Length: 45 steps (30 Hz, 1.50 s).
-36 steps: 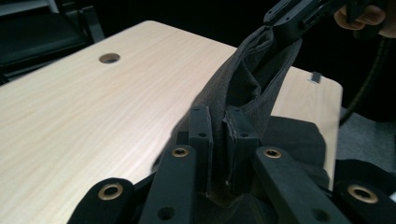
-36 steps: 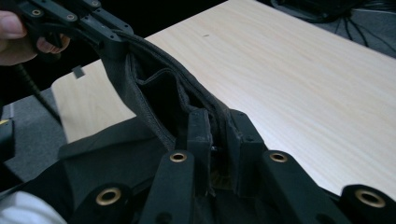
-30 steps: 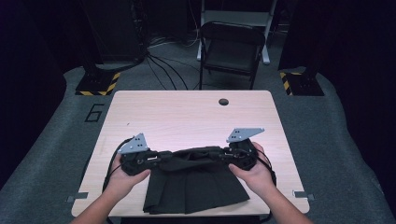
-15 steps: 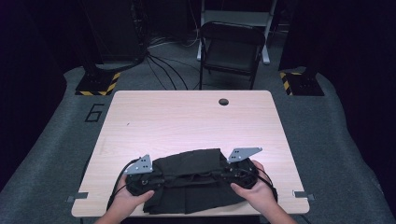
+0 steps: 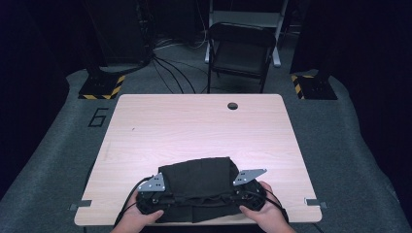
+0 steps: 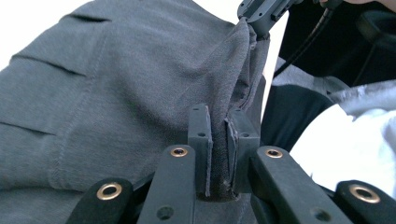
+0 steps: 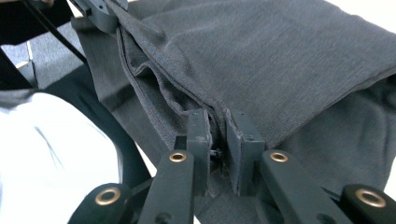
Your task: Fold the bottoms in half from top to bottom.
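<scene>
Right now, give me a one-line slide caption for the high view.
Both grippers, left and right, pinch a dark garment at the wooden table's near edge.

— Where did the cloth (image 5: 199, 182) lie?

— On the table (image 5: 194, 126), at the lower middle of the frame, reaching to the near edge.

— And the tools?

— The left tool (image 5: 154, 196) sat at the cloth's lower left corner, the right tool (image 5: 243, 193) at its lower right, cloth pinched in each.

— Anything behind the table?

— A chair (image 5: 240, 48) stood at the upper middle of the frame, with cables (image 5: 167, 68) on the floor to its left.
</scene>
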Tool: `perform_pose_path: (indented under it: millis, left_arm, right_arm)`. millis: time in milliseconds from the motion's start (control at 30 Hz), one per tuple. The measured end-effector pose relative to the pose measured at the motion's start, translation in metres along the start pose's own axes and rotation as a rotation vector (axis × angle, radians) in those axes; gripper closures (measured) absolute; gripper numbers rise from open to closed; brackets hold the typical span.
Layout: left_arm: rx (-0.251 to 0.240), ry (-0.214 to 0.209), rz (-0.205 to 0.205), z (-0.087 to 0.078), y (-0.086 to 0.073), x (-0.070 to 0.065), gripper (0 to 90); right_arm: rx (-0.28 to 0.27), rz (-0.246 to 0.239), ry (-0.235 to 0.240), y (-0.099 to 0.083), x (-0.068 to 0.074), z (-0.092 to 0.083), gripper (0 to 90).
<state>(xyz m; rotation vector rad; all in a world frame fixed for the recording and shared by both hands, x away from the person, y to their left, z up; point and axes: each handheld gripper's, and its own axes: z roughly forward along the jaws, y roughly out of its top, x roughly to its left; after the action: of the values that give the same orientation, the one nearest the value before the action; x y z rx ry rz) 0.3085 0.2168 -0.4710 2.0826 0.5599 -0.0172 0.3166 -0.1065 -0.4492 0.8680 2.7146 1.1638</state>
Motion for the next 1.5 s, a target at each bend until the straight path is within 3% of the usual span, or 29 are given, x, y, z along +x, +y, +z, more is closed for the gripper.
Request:
perform_pose_path:
  millis: [133, 267, 333, 467, 567, 600, 700, 800, 1033, 1167, 1400, 1500]
  left_arm:
    - [-0.016, -0.016, -0.012, -0.001, 0.001, 0.001, 75.2]
    - [-0.061, -0.021, -0.038, -0.009, 0.005, 0.006, 60.6]
    - [-0.064, -0.001, -0.037, -0.013, 0.007, 0.008, 53.4]
    - [-0.067, 0.027, -0.032, -0.019, 0.01, 0.012, 49.1]
    - [-0.083, 0.046, -0.052, -0.025, 0.013, 0.017, 48.0]
    - [-0.099, 0.059, -0.063, -0.025, 0.014, 0.017, 47.4]
    - [-0.089, 0.1, -0.052, -0.025, 0.017, 0.022, 45.5]
    - [-0.091, 0.125, -0.081, -0.02, 0.019, 0.03, 43.1]
    - [-0.038, 0.182, -0.109, 0.002, 0.015, 0.051, 39.4]
    - [0.004, 0.197, -0.1, 0.011, 0.006, 0.058, 38.8]
    - [-0.021, 0.215, -0.114, 0.012, -0.005, 0.059, 39.0]
    - [-0.011, 0.219, -0.111, 0.012, -0.007, 0.059, 39.0]
  right_arm:
    - [0.006, -0.001, -0.006, -0.007, 0.001, 0.004, 79.4]
    - [-0.015, 0.013, -0.014, -0.008, 0.002, 0.001, 78.0]
    - [-0.012, 0.0, -0.001, -0.008, 0.0, -0.002, 77.0]
    - [-0.029, 0.027, 0.033, -0.01, 0.0, -0.008, 67.6]
    - [-0.073, 0.03, 0.051, -0.006, -0.001, -0.016, 64.0]
    - [-0.086, 0.045, 0.054, -0.005, -0.001, -0.019, 63.8]
    - [-0.106, 0.045, 0.037, 0.003, -0.005, -0.021, 60.6]
    - [-0.115, 0.051, 0.018, 0.012, -0.011, -0.015, 56.8]
    - [-0.071, 0.038, -0.04, 0.022, -0.031, 0.015, 50.1]
    - [-0.034, 0.022, -0.057, 0.018, -0.034, 0.031, 48.0]
    - [-0.004, 0.01, -0.08, 0.002, -0.033, 0.043, 46.0]
    - [0.009, 0.005, -0.086, -0.003, -0.033, 0.048, 45.5]
